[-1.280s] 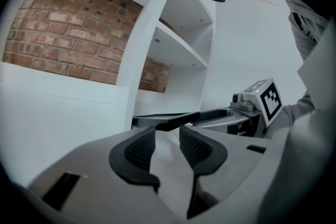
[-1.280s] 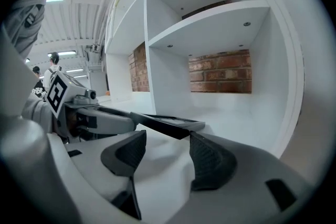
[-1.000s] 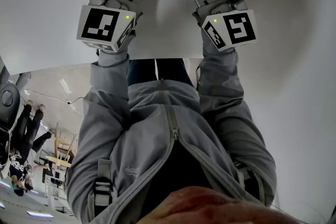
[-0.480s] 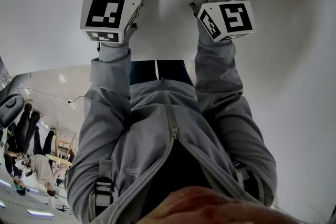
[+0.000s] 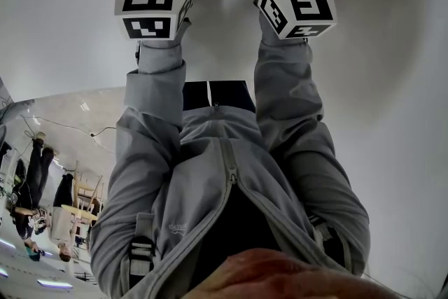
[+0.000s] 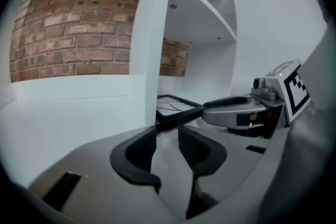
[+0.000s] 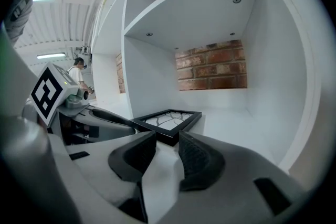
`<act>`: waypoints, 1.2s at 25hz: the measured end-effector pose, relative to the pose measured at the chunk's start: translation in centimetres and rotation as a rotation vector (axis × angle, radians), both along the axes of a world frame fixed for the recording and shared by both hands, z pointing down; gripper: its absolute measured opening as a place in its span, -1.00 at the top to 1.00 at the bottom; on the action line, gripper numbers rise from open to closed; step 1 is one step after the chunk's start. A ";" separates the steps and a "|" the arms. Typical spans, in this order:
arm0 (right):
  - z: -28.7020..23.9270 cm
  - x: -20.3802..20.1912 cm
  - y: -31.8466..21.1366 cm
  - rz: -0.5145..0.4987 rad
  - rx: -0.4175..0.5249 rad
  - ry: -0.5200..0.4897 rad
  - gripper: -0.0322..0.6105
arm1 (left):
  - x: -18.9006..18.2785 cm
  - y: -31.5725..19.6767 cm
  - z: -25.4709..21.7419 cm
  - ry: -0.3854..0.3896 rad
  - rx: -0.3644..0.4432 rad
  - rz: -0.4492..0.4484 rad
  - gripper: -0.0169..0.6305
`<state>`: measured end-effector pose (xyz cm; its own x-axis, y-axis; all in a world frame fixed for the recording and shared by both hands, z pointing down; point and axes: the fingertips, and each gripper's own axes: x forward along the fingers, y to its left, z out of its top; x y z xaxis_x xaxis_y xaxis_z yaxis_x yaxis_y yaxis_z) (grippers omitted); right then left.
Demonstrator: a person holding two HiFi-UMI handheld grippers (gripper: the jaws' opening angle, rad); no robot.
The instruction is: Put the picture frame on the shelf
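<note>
Left gripper (image 6: 167, 134) jaws stand apart and empty; right gripper (image 7: 167, 139) jaws have just been closing partway, nothing between them. I see the picture frame (image 7: 168, 120) lying flat on the shelf (image 7: 231, 128), just ahead of both.

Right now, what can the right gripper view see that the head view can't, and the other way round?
Only the right gripper view shows the picture frame, lying flat in the white shelf, and the brick wall behind it. Only the head view shows the zip down the person's grey jacket. Both show the left gripper's marker cube.
</note>
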<state>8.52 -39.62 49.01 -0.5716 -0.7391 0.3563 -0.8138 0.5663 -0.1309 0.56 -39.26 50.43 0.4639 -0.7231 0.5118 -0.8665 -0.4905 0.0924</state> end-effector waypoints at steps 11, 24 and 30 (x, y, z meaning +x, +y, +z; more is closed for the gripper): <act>2.1 1.8 0.9 0.093 -0.064 0.124 0.44 | 1.6 2.1 1.1 -0.010 -0.029 -0.056 0.53; 2.9 2.2 6.1 0.165 -0.051 0.258 0.44 | 2.1 7.8 0.2 0.028 0.001 -0.082 0.72; -0.7 4.8 13.4 0.211 -0.011 0.212 0.60 | 4.8 14.4 -3.5 0.042 0.059 -0.072 0.90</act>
<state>13.35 -26.19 48.31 -0.3180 -0.8288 0.4603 -0.9230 0.3816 0.0494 5.39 -24.90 46.93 0.4299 -0.7837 0.4482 -0.8956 -0.4330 0.1019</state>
